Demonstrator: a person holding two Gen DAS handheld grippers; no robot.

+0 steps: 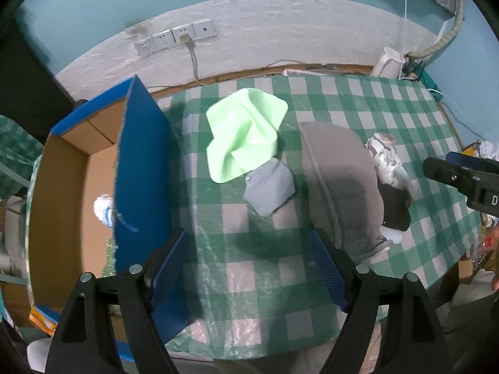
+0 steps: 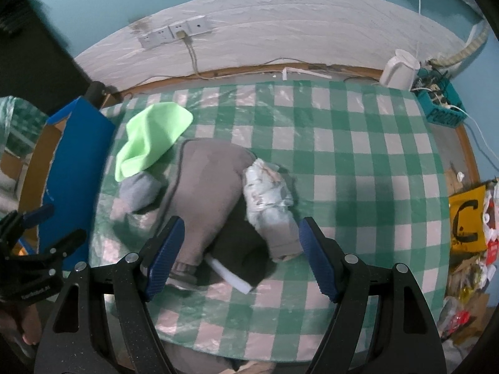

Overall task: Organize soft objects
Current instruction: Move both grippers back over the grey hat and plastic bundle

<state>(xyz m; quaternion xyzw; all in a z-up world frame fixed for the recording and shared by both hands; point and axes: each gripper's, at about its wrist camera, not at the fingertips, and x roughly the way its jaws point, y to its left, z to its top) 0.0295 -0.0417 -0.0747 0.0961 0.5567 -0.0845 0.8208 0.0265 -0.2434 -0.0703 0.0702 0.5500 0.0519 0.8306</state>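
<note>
**Both grippers empty above the pile, picking not begun**

Left wrist view: left gripper point(image 1: 249, 265) spread wide, nothing between its pads, hovering over the near edge of the checked table point(image 1: 389, 106). Blue cardboard box point(image 1: 143, 155) stands at the table's left edge, open, a pale item inside, too blurred to name. Light green cloth point(image 1: 246, 137) lies toward the far edge, touching the small grey cloth point(image 1: 269, 188). Grey garment point(image 1: 340, 184) just right of them.

Right wrist view: right gripper point(image 2: 240, 255) also spread, holding nothing, hovering over the near end of the pile. Patterned bundle point(image 2: 268, 196) rests against the grey garment's right side; dark cloth point(image 2: 243, 249) below both, white strip poking out.

Judgement: at the reach stage. Next move likely: lower onto one piece, pinch a fold, carry it to the box; overlapping pieces may drag along.
</note>
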